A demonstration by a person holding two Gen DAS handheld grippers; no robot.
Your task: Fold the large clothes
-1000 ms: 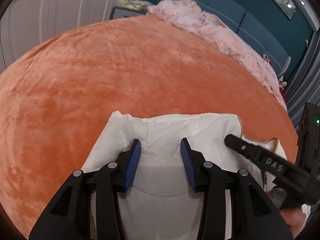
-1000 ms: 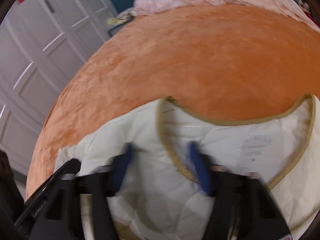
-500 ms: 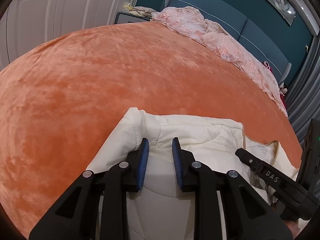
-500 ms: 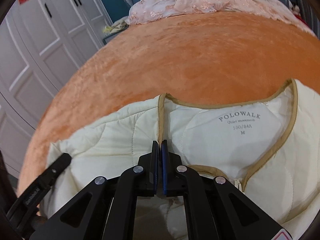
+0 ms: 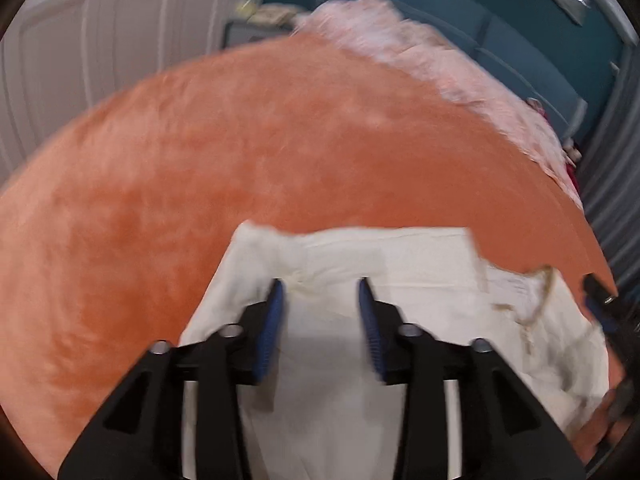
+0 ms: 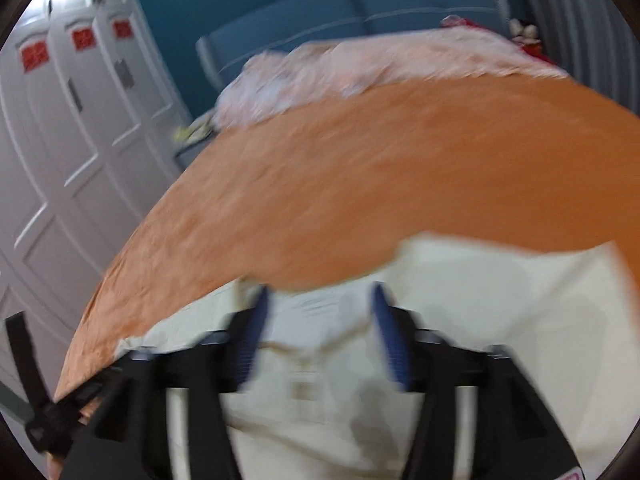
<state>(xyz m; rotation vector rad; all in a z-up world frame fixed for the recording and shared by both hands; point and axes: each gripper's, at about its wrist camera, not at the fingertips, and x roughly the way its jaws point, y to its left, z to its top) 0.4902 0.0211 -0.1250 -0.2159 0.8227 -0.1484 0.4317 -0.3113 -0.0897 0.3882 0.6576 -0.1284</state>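
Observation:
A cream quilted jacket [image 5: 400, 264] with a tan-trimmed neckline [image 5: 544, 280] lies folded on the orange blanket [image 5: 240, 152]. My left gripper [image 5: 320, 286] hangs just over the jacket's left part. Its jaws are opening, and the cloth lies below them, not pinched. The right wrist view is blurred by motion. There my right gripper [image 6: 320, 292] hovers above the jacket [image 6: 500, 300] near its far edge, its jaws also opening with nothing clamped between the blue pads [image 6: 390, 340]. The right gripper's tip [image 5: 600, 300] shows at the left view's right edge.
Pink lace bedding [image 5: 440, 60] is heaped along the far side of the bed, against a blue padded headboard [image 6: 320, 12]. White wardrobe doors [image 6: 60, 140] stand on the left and a grey curtain [image 5: 616, 168] on the right. A small nightstand [image 5: 248, 32] sits by the bed.
Both grippers closed over the jacket half a second ago and now stand apart again. The right one has swung and lifted away from the neckline label; the left one rose slightly.

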